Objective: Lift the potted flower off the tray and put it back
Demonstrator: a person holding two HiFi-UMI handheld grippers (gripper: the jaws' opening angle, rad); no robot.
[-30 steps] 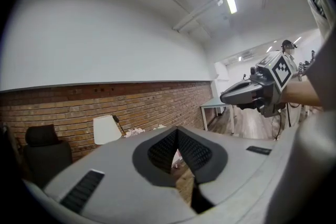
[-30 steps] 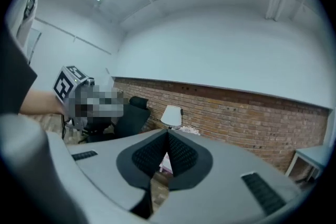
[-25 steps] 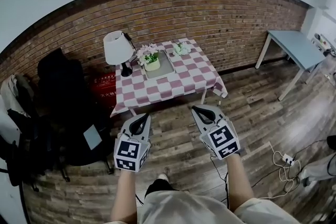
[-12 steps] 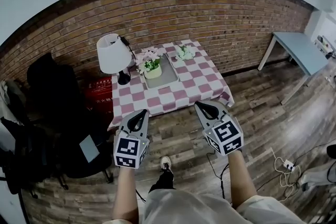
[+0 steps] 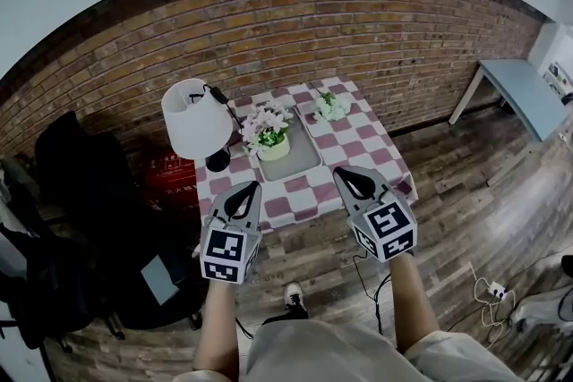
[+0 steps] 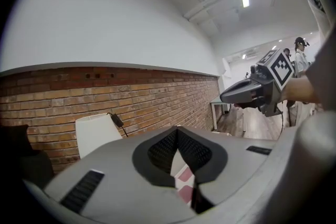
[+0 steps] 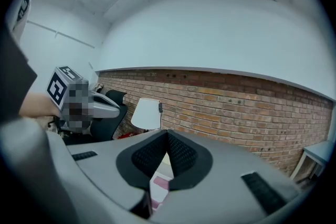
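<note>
Status: left gripper (image 5: 242, 192) and right gripper (image 5: 352, 179) both have fingers clenched, nothing between them, held by the near edge of the checkered tabletop (image 5: 304, 194). Potted flower (image 5: 271, 139) stands upright on the tray (image 5: 304, 159), far-left end, next to lamp (image 5: 192, 121).

Potted flower (image 5: 270, 135) on tray (image 5: 304, 159)

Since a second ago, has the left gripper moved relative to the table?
Yes. The left gripper has advanced toward the checkered table; its tip now overlaps the table's near edge.
</note>
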